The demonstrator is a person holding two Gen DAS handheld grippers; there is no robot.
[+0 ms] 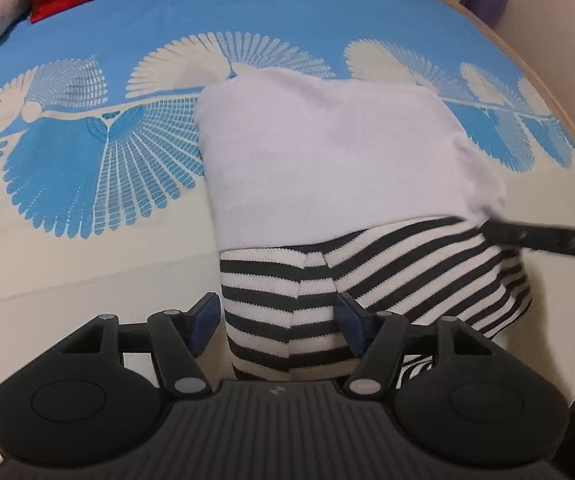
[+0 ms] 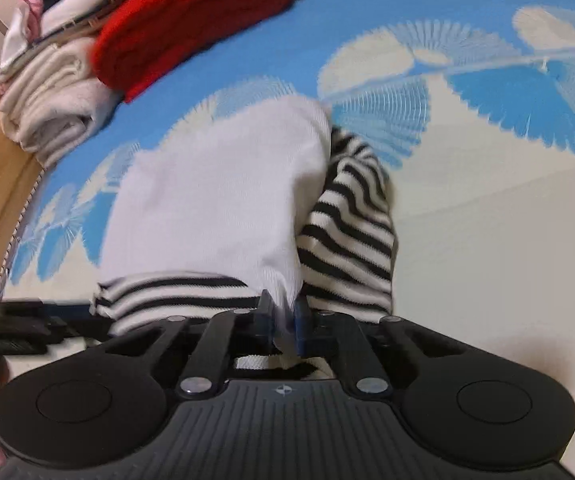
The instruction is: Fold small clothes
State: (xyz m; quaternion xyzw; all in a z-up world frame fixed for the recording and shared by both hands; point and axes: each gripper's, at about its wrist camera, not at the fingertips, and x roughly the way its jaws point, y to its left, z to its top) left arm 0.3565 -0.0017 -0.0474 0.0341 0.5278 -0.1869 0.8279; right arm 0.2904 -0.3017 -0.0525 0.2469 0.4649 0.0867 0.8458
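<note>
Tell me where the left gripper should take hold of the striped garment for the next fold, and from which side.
Probably the near striped edge, which already lies between the left gripper's open fingers. Come in low from the near side, along the bedspread, and close on that folded, thick edge. The right gripper is shut on the white part's corner, so a matching hold keeps the striped garment even.

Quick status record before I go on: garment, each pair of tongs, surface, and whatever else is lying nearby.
garment: striped garment, black and white, with a white panel folded over it
left tongs: open, pads on either side of a striped fold
right tongs: shut on the white panel's corner
surface: blue and cream bedspread
nearby: red knit and a pile of folded whites at the far edge
</note>
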